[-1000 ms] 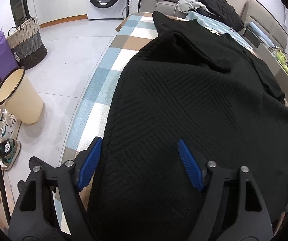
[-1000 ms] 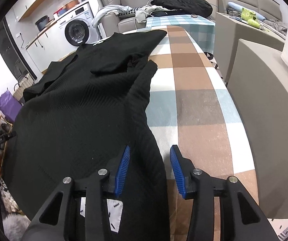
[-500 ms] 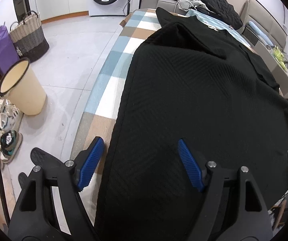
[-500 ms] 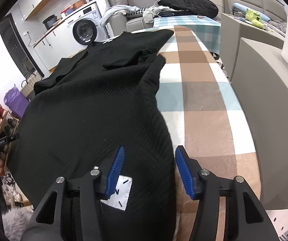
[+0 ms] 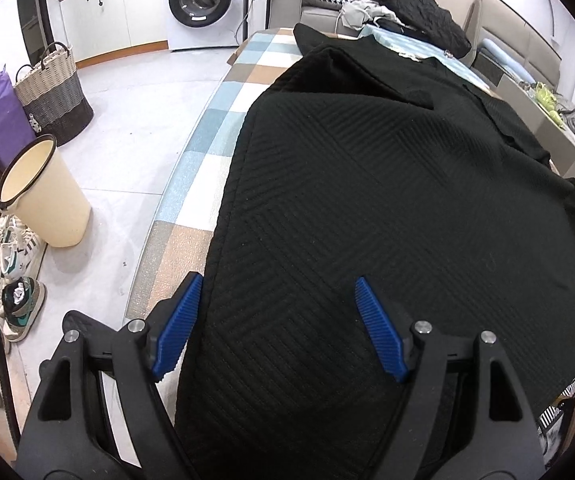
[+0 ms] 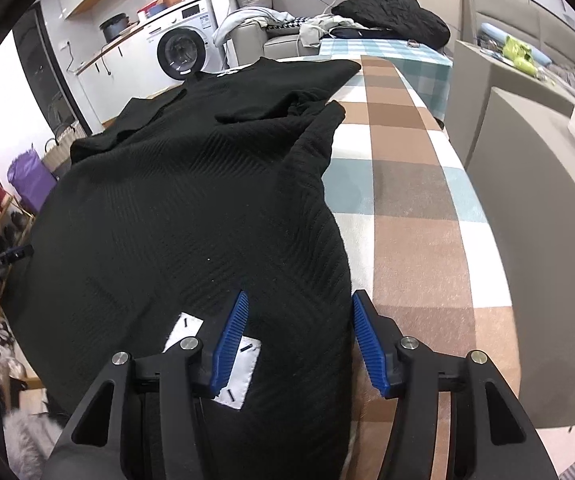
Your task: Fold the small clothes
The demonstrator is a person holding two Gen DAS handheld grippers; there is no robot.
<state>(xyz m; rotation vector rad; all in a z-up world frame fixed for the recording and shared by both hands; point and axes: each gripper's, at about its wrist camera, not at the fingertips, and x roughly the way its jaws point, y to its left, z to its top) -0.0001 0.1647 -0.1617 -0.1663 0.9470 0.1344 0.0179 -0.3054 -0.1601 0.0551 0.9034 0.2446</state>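
**Black knit garment lying spread on the checked table, both grippers over its near hem**

On the far left of the left wrist view, a cream bin [image 5: 43, 196] is standing on the pale floor, with a woven basket [image 5: 53, 96] behind it and a washing machine [image 5: 203, 2] further back. The checked table cover [image 5: 191, 184] is showing as a strip along the left edge of the black garment [image 5: 387, 200], which is lying flat and covering most of the table. The left gripper [image 5: 277, 324] is hovering over the garment's near left edge with its blue pads spread wide; cloth is lying between them, but the pads are not pressing on it.

In the right wrist view, the black garment [image 6: 191, 216] is filling the left half, with a white label [image 6: 239, 376] sewn near its hem. The right gripper [image 6: 299, 340] is straddling the garment's right edge; its jaws have just been opening, and the pads are standing apart on either side of the cloth without clamping it. Bare checked cover [image 6: 415, 216] is lying to the right.
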